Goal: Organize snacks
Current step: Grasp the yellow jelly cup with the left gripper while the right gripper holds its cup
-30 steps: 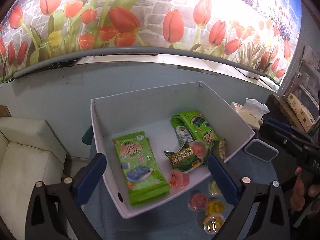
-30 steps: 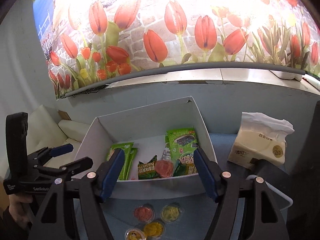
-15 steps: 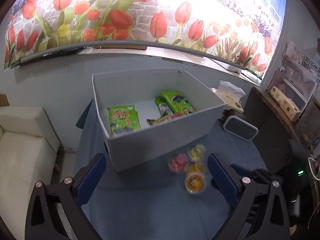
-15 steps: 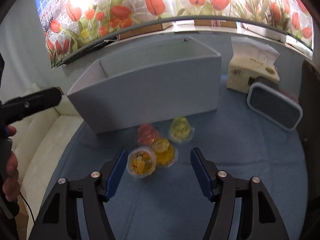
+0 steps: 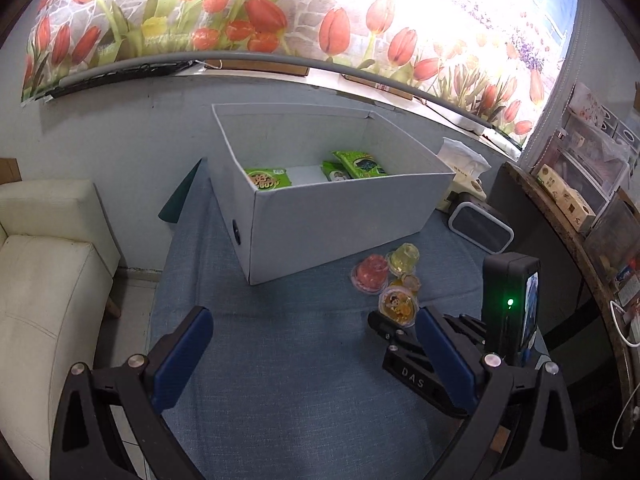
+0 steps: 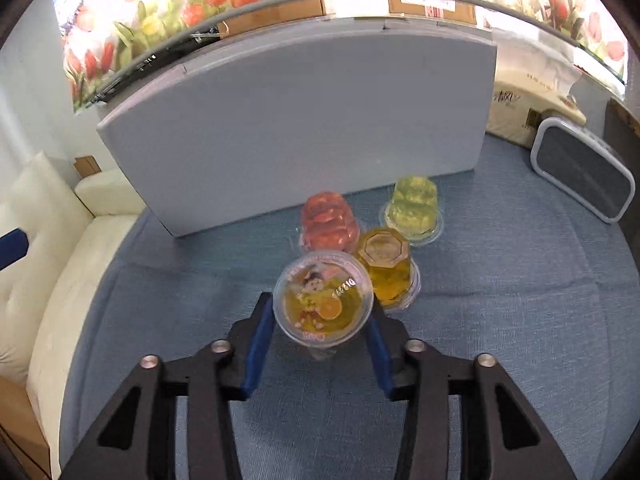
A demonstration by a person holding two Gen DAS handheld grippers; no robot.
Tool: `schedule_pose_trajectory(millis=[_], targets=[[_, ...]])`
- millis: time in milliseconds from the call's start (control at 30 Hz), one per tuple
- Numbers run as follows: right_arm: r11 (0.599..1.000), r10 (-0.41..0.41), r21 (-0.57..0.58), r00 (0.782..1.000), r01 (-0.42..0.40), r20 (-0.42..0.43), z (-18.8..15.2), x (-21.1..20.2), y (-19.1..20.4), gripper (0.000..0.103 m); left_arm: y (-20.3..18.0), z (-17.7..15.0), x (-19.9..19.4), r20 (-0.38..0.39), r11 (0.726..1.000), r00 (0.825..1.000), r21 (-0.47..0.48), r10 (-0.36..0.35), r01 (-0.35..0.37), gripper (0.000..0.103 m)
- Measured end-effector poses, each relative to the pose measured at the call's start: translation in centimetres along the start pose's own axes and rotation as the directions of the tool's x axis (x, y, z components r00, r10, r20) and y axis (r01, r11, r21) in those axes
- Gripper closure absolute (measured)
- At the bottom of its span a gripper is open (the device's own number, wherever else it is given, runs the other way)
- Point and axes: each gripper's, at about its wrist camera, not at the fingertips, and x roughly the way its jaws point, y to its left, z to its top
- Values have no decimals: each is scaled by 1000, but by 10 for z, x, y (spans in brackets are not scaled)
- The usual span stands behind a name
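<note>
Right gripper [image 6: 323,326] pinching jelly cup [image 6: 323,298].
Cup is sitting on the counter [image 6: 500,320] before the white box [image 6: 296,128]; left gripper [image 5: 312,354] fingers are spread wide, holding nothing.

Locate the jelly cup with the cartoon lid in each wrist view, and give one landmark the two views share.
Left wrist view: the cartoon-lid jelly cup sits right of centre, nearest of the four cups, at the tips of the right gripper.
Right wrist view: the same cup is at centre, between the right gripper's blue fingers.
Shared landmark: the white box just behind the cups.
</note>
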Motion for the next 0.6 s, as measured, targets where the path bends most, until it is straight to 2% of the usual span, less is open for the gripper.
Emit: schedule_pose_trajectory(millis=[167,300,600], targets=[[999,36,16,999,-36,3,-3,-4,-7,56,5,-5,1,0,1000,1000,-10,-6,6,0],[998,54,14,998,-54,33,-10,-29,-14,56,0,-8,6,-4,1000,1000,0,-8,8,0],[999,31,29,998,-33,59,-33,-93,-58,56,-54,-21,43,-41,996,999,82,19,-15,0]])
